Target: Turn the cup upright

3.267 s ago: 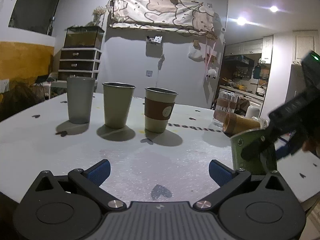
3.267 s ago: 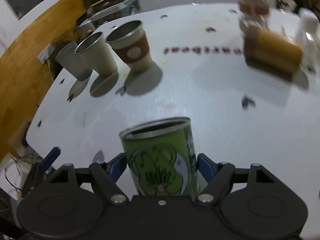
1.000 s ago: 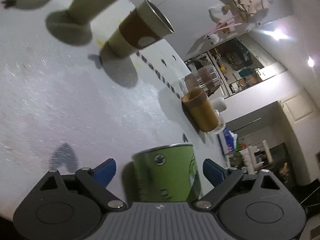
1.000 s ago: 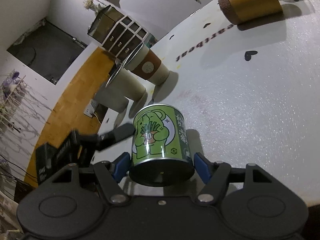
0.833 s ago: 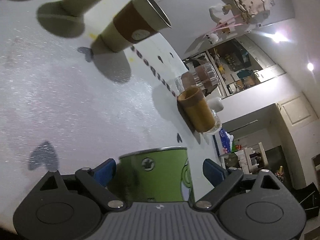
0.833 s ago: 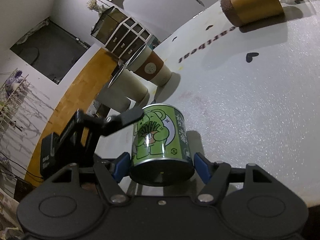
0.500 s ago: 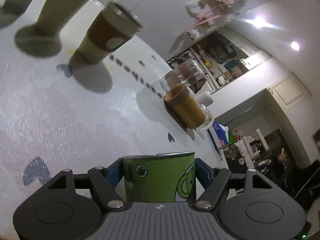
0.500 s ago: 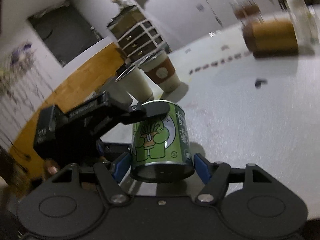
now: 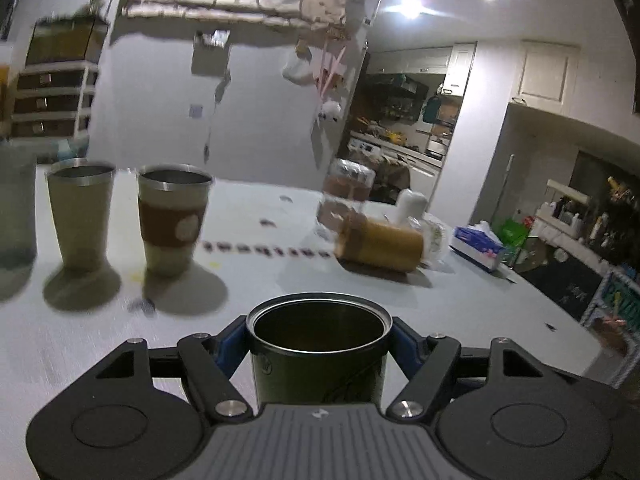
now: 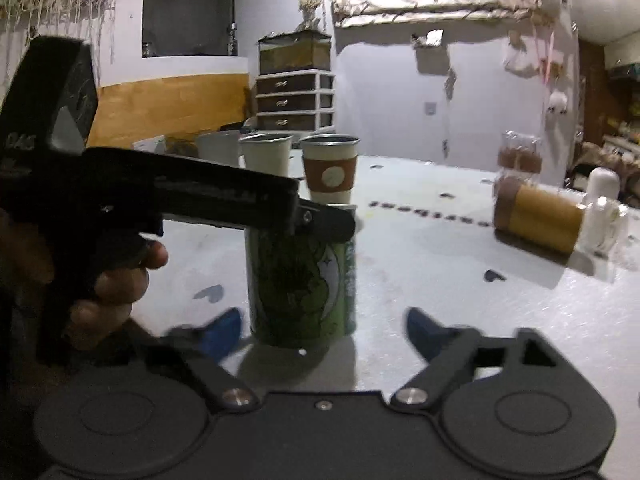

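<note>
The green cartoon-print cup [image 10: 302, 284] stands upright on the white table [image 10: 440, 280], mouth up. My left gripper [image 9: 318, 338] is shut on the cup [image 9: 318, 356] near its rim; its dark inside shows in the left wrist view. In the right wrist view the left gripper [image 10: 320, 220] reaches in from the left, held by a hand. My right gripper [image 10: 324, 330] is open, its blue fingertips [image 10: 420, 330] apart on either side of the cup's base without touching it.
A brown cup [image 9: 380, 244] lies on its side at the right, next to clear containers [image 9: 348, 192]. A brown-sleeved cup [image 9: 174, 224], a beige tumbler [image 9: 82, 212] and a grey cup [image 9: 16, 208] stand upright at the left. A tissue box [image 9: 478, 246] sits at the far right.
The left gripper closed on the green cup and the right gripper opened and let it go. The cup now stands upright on the table, and both views have levelled out.
</note>
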A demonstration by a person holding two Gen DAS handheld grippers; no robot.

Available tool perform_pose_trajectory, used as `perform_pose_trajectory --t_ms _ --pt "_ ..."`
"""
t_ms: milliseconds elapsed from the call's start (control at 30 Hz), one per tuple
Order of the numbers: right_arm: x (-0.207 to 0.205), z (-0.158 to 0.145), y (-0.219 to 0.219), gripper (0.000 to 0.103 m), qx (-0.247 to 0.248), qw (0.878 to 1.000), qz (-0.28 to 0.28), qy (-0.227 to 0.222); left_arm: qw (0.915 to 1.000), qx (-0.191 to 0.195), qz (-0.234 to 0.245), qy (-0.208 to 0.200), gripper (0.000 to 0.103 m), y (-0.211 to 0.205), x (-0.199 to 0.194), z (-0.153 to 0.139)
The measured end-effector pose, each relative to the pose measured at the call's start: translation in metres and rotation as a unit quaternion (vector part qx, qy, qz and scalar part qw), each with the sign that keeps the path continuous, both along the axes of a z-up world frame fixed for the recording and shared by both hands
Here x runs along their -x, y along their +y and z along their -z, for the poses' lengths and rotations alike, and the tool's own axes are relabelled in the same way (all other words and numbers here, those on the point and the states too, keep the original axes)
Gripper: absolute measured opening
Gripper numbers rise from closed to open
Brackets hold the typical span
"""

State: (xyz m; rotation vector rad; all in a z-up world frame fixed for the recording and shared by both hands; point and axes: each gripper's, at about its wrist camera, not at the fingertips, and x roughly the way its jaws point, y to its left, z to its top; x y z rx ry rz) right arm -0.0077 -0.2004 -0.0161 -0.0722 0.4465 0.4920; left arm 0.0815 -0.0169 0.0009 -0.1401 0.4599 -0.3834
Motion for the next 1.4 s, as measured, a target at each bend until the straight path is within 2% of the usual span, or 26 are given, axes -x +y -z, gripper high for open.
perform_pose_trajectory --t_ms 67,267,500,633,1000,1067,1100,1167,1400 --pt "0.004 0.0 -0.003 0.095 -0.004 1.0 0.014 -0.009 0.9994 -0.017 -0.013 -0.025 0.073 -0.003 -0.009 -0.004" --pt "0.001 0.004 -0.022 0.095 -0.032 0.997 0.07 0.004 0.9967 -0.014 -0.065 -0.047 0.073 -0.018 -0.069 -0.012" --pt "0.001 0.004 -0.039 0.098 -0.04 0.993 0.108 -0.006 0.9924 -0.062 -0.103 -0.025 0.073 -0.046 -0.136 0.001" --pt "0.003 0.004 -0.045 0.098 -0.039 0.992 0.117 -0.01 0.9865 -0.103 -0.12 -0.041 0.073 -0.06 -0.153 0.01" --pt "0.004 0.006 -0.049 0.098 -0.041 0.992 0.116 -0.016 0.9756 -0.134 -0.157 -0.075 0.074 -0.071 -0.171 0.022" --pt "0.004 0.007 -0.049 0.098 -0.042 0.992 0.116 -0.015 0.9779 -0.13 -0.15 -0.065 0.077 -0.071 -0.172 0.023" --pt "0.005 0.006 -0.048 0.098 -0.041 0.992 0.115 -0.015 0.9793 -0.128 -0.145 -0.058 0.085 -0.071 -0.172 0.024" --pt "0.005 0.006 -0.047 0.098 -0.041 0.993 0.113 -0.017 0.9814 -0.125 -0.139 -0.043 0.095 -0.069 -0.171 0.025" --pt "0.009 -0.003 -0.046 0.098 -0.038 0.991 0.124 -0.04 0.9899 -0.096 -0.099 -0.033 0.099 -0.052 -0.126 0.019"
